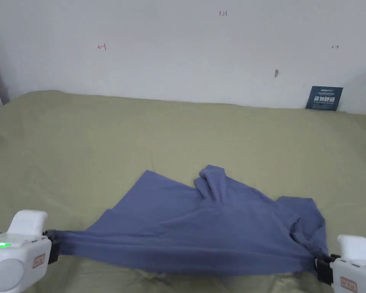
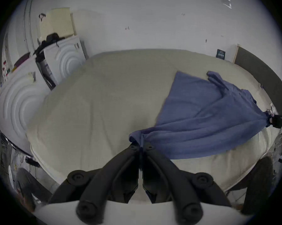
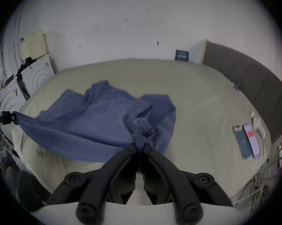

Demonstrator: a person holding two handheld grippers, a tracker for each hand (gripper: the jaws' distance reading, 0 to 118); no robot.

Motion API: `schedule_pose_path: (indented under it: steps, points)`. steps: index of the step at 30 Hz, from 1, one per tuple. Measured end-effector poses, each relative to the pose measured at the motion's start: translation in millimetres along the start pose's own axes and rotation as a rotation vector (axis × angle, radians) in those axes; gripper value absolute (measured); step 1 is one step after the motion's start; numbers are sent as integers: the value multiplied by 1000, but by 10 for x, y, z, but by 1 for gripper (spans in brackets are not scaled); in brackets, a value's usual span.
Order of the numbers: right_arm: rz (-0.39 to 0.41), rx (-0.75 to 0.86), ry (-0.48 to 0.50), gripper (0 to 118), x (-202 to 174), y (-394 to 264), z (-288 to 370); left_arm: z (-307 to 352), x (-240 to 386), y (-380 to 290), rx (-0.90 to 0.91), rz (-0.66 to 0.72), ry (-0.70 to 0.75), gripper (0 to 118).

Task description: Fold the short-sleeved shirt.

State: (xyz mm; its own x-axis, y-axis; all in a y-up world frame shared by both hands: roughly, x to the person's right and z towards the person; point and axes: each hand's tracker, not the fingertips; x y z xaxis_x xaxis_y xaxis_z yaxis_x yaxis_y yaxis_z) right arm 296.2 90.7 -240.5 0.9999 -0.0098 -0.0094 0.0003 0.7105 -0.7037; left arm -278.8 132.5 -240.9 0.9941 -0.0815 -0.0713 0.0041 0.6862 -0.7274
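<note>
Gripping the blue shirt [image 1: 201, 229] at opposite ends, I observe my left gripper [image 2: 141, 145] and right gripper [image 3: 139, 145] each clamped on bunched fabric. Near edge stretched taut between them; remainder lies on the green bed [image 1: 102, 133].

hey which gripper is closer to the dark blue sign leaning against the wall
Right. The right gripper sits at the bed's near right edge, on the same side as the sign. The left gripper is across the shirt, at the near left.
</note>
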Motion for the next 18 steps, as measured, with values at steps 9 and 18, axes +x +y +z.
schedule_pose_path:
  steps: [9, 18]
  points:
    - [-39, -46, 4, 18, 18, -180, -156, -228, -93, -298, -95, 107, -38, 3]
    - [-30, -16, -12, 105, -146, 6, 276, -48, -102, -207, -40, 103, -71, 114]
